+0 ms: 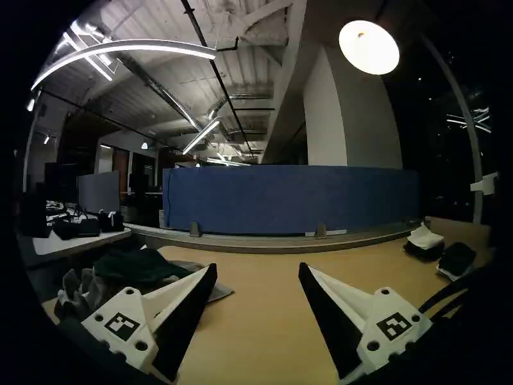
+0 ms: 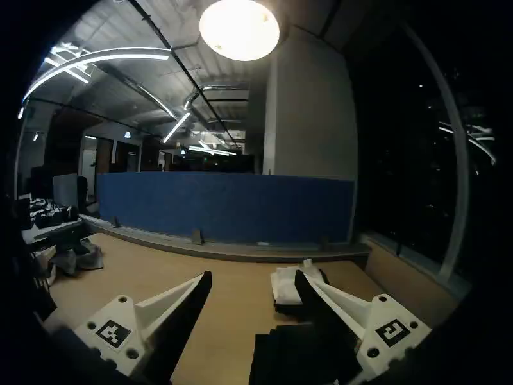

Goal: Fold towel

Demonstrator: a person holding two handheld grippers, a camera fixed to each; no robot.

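Nearest the lens, the left gripper (image 1: 256, 266) stands wide open over bare wooden table (image 1: 269, 321), its fingers clasping nothing. The right gripper (image 2: 252, 274) is spread just as wide and equally empty, with a folded black towel (image 2: 288, 353) lying on the table just below its fingers and a folded white towel (image 2: 285, 285) just beyond that.

In the left gripper view, the loose work lies near on the left: a crumpled dark green towel (image 1: 138, 266) heaped over grey cloth (image 1: 80, 289), just beside the left finger. Far right in that view sit the finished stacks (white over dark, neatly squared). A blue partition (image 1: 288, 199) closes the far edge.

The step in hand is probably fetching the next towel from that heap. To do it well, the left gripper should pinch a single layer at a corner or hem, not a bunched handful, and draw it onto the bare middle of the table. The right gripper should then take a second corner, well apart from the folded stacks, so that nothing finished gets dragged.
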